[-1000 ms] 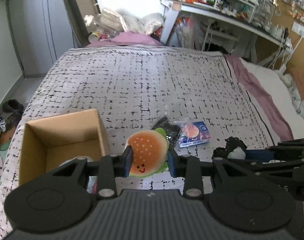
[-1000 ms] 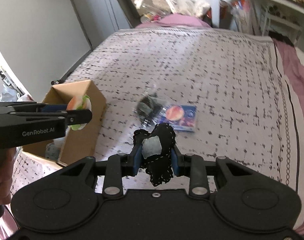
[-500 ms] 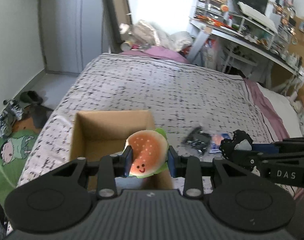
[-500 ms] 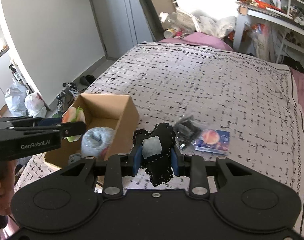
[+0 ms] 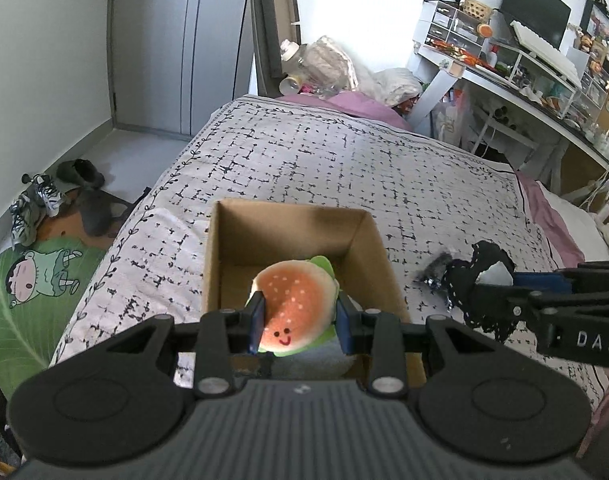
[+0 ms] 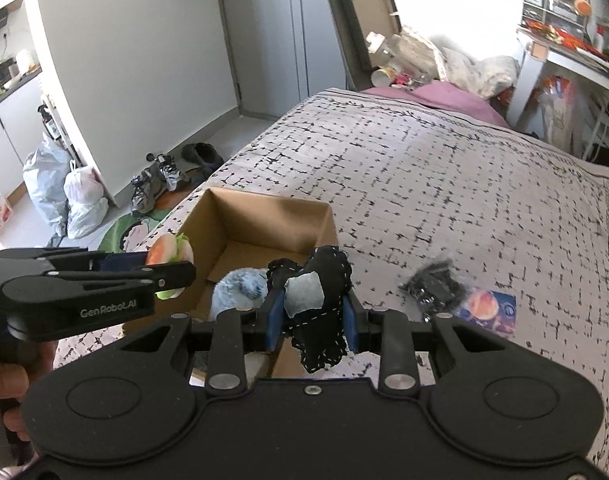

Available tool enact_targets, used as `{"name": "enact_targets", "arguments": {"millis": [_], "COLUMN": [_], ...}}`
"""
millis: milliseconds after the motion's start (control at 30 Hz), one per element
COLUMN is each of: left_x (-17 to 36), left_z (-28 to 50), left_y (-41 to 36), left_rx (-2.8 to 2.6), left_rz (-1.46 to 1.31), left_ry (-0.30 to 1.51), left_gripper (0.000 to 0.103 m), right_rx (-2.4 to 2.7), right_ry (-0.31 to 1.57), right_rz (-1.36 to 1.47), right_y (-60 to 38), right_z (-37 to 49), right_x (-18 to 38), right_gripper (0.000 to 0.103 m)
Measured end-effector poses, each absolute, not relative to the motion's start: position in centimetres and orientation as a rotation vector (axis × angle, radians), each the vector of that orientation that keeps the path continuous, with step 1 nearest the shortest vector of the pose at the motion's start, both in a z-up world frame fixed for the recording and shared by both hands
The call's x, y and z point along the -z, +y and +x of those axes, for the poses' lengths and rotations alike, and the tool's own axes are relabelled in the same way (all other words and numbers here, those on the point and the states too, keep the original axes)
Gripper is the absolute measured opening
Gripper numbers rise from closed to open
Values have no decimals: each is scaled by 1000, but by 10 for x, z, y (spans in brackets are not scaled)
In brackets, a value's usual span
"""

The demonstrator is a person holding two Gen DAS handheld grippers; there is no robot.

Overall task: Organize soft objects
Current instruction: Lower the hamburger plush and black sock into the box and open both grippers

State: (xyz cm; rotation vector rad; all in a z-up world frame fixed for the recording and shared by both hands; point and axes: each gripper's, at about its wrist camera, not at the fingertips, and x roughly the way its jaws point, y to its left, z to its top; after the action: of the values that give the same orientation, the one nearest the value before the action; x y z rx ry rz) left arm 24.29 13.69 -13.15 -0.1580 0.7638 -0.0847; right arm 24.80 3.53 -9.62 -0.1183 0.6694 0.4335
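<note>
A hamburger plush (image 5: pixel 294 306) with a smiling face is pinched in my left gripper (image 5: pixel 299 320), which hovers over the open cardboard box (image 5: pixel 360 224) on the bed. The same plush (image 6: pixel 169 250) shows at the box's left wall in the right wrist view. My right gripper (image 6: pixel 310 316) is shut on a black stitched plush (image 6: pixel 324 320) with a pale patch, at the box's near right corner. That black plush (image 5: pixel 482 284) sits right of the box in the left wrist view. A fluffy blue plush (image 6: pixel 240 286) lies inside the box (image 6: pixel 264 220).
A black packet (image 6: pixel 436 286) and a blue card with a planet picture (image 6: pixel 488 308) lie on the patterned bedspread (image 6: pixel 444 184) right of the box. Shoes (image 5: pixel 36 200) and a cartoon mat (image 5: pixel 36 276) are on the floor left of the bed. A cluttered desk (image 5: pixel 524 76) stands far right.
Both grippers have carried their plush toys leftward, from the bedspread near the packet to over the cardboard box. The grips have not altered.
</note>
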Motion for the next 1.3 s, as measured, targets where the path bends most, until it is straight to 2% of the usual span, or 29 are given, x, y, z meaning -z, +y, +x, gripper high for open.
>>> {"name": "enact_targets", "arguments": {"millis": [567, 833, 1133, 1300], "left_x": [151, 145, 135, 136], "left_z": [290, 293, 286, 281], "left_y": [143, 162, 175, 181], "left_rx": [102, 87, 79, 68], "left_rz": [-146, -228, -251, -264], "left_ry": [764, 766, 747, 752], "left_gripper": [37, 46, 48, 48], "right_rx": [-431, -440, -445, -468], "right_ry": [707, 708, 715, 674], "right_rz": [-119, -124, -104, -106], "right_y": [67, 74, 83, 89], "right_z": [278, 293, 308, 312], "right_x": [104, 106, 108, 103], "right_gripper": [31, 31, 31, 42]}}
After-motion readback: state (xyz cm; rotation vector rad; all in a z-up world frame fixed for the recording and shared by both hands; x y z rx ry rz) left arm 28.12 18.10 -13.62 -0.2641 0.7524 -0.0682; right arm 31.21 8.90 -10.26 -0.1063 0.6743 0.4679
